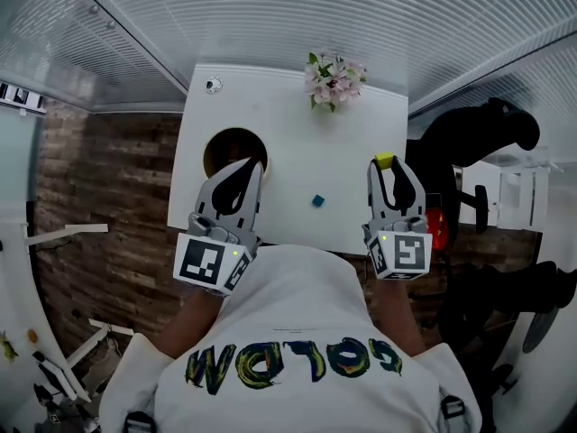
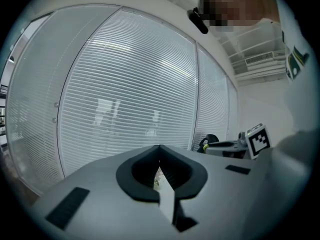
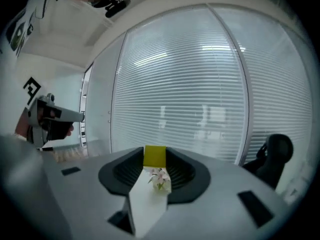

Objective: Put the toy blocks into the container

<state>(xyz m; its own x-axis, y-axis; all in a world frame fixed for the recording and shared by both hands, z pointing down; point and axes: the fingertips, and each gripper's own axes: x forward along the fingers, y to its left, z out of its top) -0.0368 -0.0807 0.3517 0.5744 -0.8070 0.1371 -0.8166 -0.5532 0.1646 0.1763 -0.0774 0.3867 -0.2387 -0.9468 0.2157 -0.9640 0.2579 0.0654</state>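
Yellow block (image 3: 154,156) is pinched between the right gripper's (image 3: 155,154) fingers (image 3: 125,171).

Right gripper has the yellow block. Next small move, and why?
Probably carry it left until it's over the brown container: the right gripper is clamped on the yellow block at the right, and the container sits at the left by the left gripper.
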